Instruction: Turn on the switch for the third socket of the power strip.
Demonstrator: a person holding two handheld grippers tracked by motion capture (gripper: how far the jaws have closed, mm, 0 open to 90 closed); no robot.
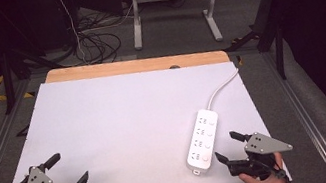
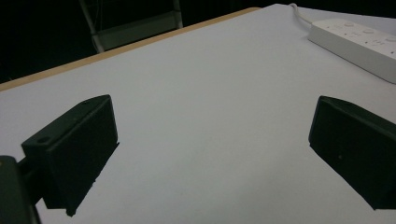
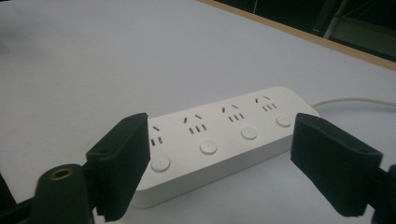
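Lying flat on a white board is a white power strip with four socket groups, each paired with a round button, its white cord trailing off the board's far right edge. Just right of the strip's near end, the right gripper rests with jaws spread, empty. Well left of the strip, the left gripper also sits spread and empty.

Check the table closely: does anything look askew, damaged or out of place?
Nothing stands out. The white power strip lies flat and intact on the white table, angled slightly, with its cord trailing off the far edge and nothing plugged in.
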